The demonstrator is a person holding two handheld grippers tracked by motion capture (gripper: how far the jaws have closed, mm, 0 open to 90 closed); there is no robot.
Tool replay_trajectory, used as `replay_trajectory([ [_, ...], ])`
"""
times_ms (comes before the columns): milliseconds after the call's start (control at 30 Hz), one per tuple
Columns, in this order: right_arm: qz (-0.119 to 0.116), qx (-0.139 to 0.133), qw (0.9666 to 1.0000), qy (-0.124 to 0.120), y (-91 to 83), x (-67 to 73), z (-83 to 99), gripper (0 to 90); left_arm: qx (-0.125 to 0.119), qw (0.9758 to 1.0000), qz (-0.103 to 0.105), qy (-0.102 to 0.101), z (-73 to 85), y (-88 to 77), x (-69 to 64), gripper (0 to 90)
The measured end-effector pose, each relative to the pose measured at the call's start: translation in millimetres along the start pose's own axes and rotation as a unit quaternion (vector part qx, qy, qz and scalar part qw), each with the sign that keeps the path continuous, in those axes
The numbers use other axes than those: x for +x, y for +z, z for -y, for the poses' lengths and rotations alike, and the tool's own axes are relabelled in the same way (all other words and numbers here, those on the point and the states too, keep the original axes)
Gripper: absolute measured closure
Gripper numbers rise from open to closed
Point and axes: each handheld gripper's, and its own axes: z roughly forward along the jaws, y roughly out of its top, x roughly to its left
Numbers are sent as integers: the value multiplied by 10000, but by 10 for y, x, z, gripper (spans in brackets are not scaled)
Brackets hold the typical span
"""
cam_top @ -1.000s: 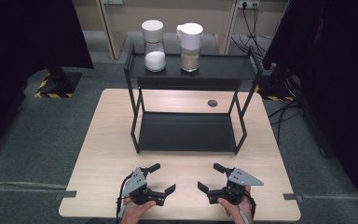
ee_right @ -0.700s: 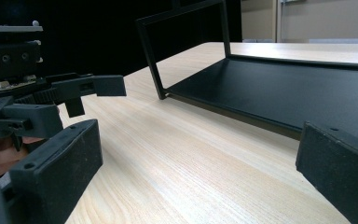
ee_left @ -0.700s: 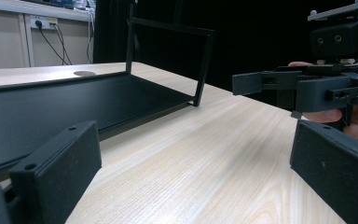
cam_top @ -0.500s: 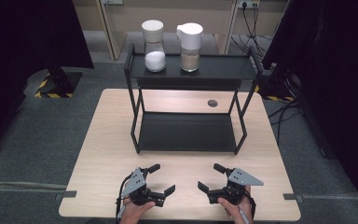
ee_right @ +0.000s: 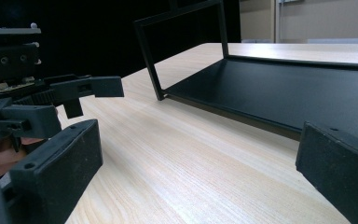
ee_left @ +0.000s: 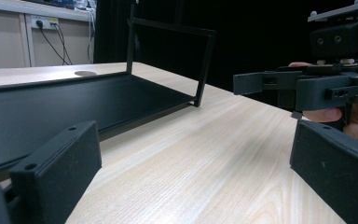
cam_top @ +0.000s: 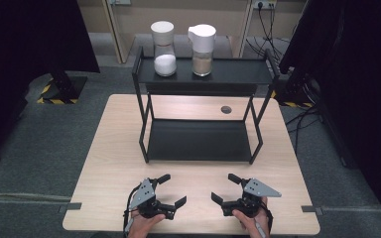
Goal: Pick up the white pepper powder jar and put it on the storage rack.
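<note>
No change from a second ago: our left gripper (cam_top: 174, 190) and right gripper (cam_top: 223, 188) stay spread, empty, short of the rack (cam_top: 198, 141).

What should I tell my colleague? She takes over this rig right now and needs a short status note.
Left claw: open, empty, low over the table's near edge.
Right claw: open, empty, facing the left one.
Black rack: mid-table, lower shelf bare.
Jar of white powder and jar of brown powder: upright on the top shelf, side by side, apart.
Done: nothing gripped so far.
Left: probably reaching for the jars.
</note>
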Motion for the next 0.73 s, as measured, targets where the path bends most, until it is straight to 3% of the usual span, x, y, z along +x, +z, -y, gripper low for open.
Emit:
replay_trajectory([
  [733, 9, 37, 10000, 23, 11, -10, 6, 8, -6, 10000, -13, 7, -1, -3, -1, 11],
])
